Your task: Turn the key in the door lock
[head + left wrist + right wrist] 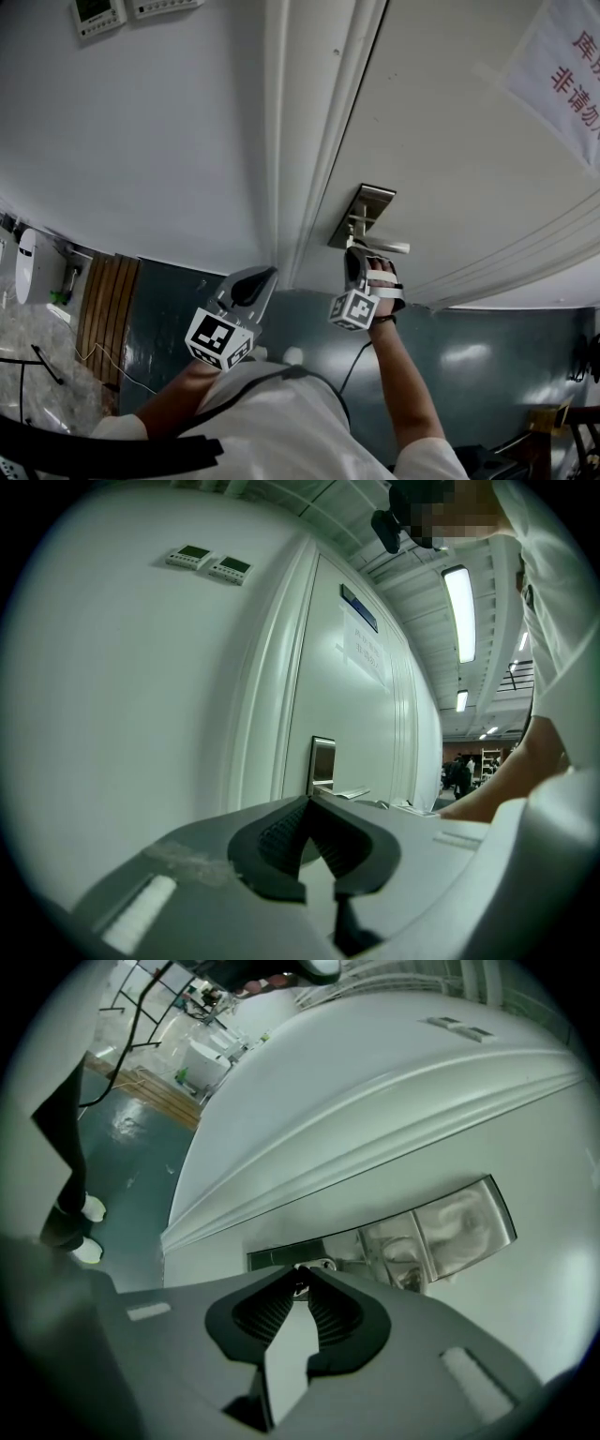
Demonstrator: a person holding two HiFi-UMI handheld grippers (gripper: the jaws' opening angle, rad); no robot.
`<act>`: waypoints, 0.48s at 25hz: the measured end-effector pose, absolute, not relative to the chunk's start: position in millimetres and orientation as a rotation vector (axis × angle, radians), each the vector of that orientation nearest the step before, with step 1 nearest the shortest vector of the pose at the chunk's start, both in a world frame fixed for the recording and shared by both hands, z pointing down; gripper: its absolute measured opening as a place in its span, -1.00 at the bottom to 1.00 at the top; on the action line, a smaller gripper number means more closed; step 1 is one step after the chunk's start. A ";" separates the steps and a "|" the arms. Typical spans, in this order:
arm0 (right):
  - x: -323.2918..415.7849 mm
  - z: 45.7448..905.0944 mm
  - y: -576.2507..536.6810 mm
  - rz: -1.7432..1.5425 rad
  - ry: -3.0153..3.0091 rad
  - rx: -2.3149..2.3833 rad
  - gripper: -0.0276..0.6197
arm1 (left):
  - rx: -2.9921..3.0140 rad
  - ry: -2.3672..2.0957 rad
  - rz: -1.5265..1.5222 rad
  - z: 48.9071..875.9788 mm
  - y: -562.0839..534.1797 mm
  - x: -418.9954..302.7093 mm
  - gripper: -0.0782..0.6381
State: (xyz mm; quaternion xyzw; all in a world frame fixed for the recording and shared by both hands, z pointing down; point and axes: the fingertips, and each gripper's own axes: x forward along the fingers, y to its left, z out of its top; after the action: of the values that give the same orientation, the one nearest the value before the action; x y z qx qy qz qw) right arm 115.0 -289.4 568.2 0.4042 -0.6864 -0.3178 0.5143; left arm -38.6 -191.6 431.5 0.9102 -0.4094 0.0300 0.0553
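A white door (450,141) carries a metal lock plate (364,214) with a lever handle (386,247). My right gripper (354,253) is pressed up to the plate just below the handle. In the right gripper view its tips (300,1271) close on a small key (299,1282) at the lower end of the plate (441,1232); most of the key is hidden by the jaws. My left gripper (267,273) hangs back beside the door frame, away from the lock. Its jaws (309,803) meet with nothing between them, and the plate (322,761) shows beyond.
The door frame (300,141) runs just left of the lock. A paper sign (562,66) hangs on the door, and two wall controllers (98,14) sit on the wall to the left. A wooden pallet (108,309) stands on the floor at lower left.
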 end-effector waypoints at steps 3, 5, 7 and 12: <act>115.1 570.9 -288.6 -0.801 -1.610 0.893 -0.74 | 2.759 -1.241 0.089 433.0 -190.3 -38.7 -0.77; 115.8 572.5 -288.3 -0.832 -1.575 0.845 -0.73 | 2.770 -1.239 0.099 433.0 -189.2 -37.3 -0.77; 115.3 570.5 -289.3 -0.878 -1.535 0.808 -0.72 | 2.792 -1.236 0.118 432.7 -187.4 -35.0 -0.77; 114.6 571.1 -288.4 -0.930 -1.477 0.729 -0.71 | 2.799 -1.226 0.117 432.5 -185.7 -31.5 -0.77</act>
State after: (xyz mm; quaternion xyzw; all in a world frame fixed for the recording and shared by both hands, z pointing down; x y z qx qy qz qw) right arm 114.6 -288.4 571.1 0.3127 -0.6330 -0.3989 0.5851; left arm -31.5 -185.7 432.5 0.9146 -0.4004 0.0383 0.0417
